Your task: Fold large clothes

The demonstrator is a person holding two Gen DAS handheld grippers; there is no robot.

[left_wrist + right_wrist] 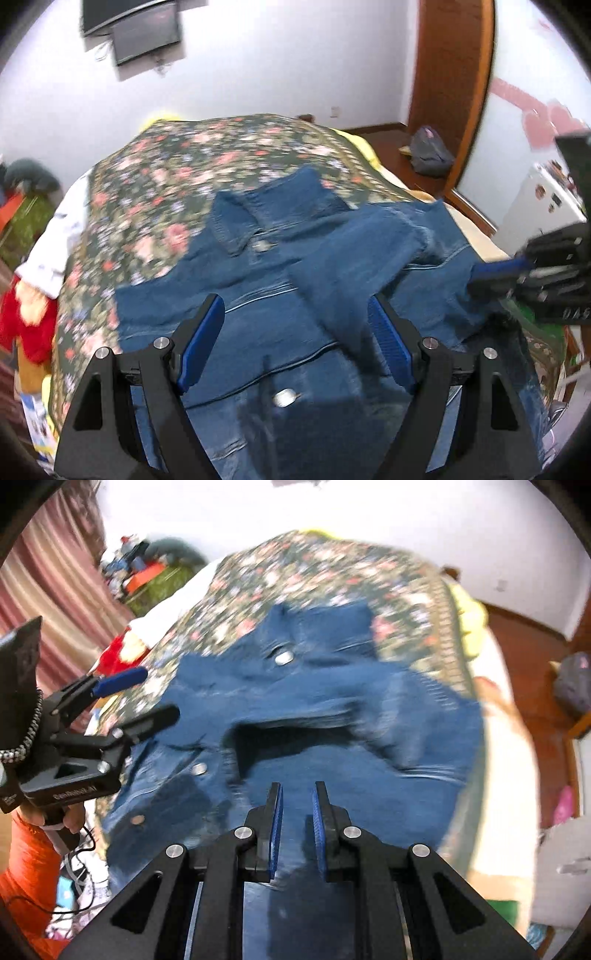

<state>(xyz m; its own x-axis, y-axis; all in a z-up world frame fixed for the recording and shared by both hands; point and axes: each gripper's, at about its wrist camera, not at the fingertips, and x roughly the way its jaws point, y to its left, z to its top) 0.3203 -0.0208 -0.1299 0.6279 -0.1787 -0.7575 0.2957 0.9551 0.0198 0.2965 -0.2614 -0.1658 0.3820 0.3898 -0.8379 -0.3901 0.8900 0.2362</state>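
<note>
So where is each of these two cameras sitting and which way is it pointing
Left wrist: rides the left tongs, looking down across the denim jacket towards the wall; its own open fingers show, with the right tongs at the right edge.
Right wrist: rides the right tongs, over the jacket; the left tongs and an orange sleeve show.
Shared: jacket, floral bedspread.

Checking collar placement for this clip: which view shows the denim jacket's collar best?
The left wrist view: the collar lies spread on the floral bedspread, edges fairly distinct. The right wrist view shows the collar farther off and smeared by motion blur.
</note>
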